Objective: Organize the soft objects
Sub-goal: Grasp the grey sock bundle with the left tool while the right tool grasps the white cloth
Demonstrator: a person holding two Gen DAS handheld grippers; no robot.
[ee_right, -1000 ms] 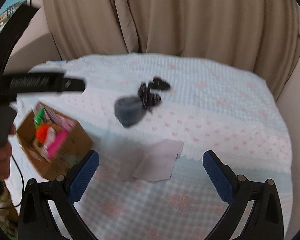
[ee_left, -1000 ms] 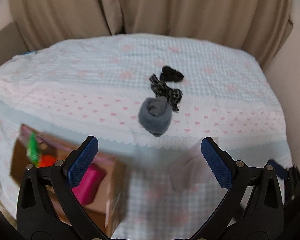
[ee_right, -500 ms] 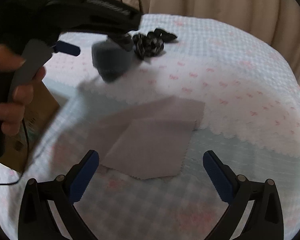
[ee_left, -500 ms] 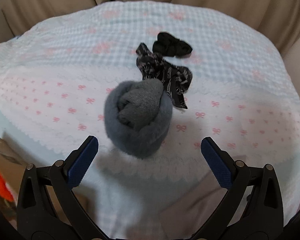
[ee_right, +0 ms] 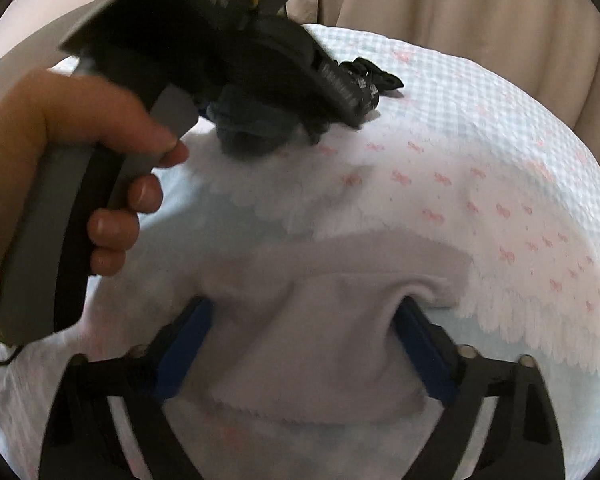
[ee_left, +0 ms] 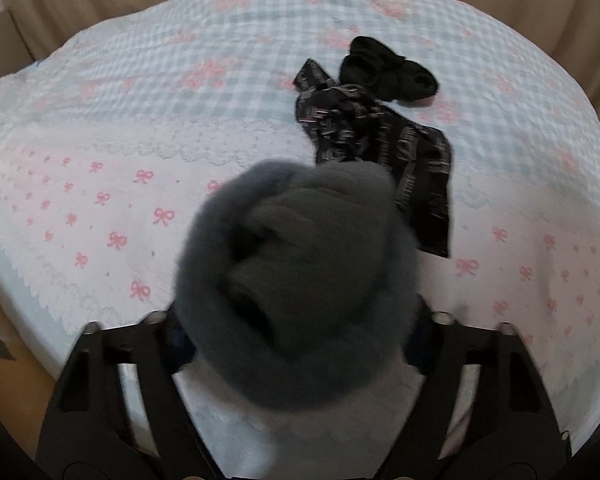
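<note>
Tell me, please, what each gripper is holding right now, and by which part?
The left gripper squeezes the grey rolled sock across its near end. The right gripper pinches the pale cloth across its middle, bunching it.

Right gripper (ee_right: 300,348) with blue pads pinching a pale lilac cloth (ee_right: 320,340) on the bow-patterned bedspread (ee_right: 500,200), person's hand (ee_right: 60,152) holding the left gripper (ee_right: 260,120) around a rolled grey sock (ee_right: 252,128), dark patterned fabric (ee_right: 364,80) beyond, beige curtain (ee_right: 460,20) behind
</note>
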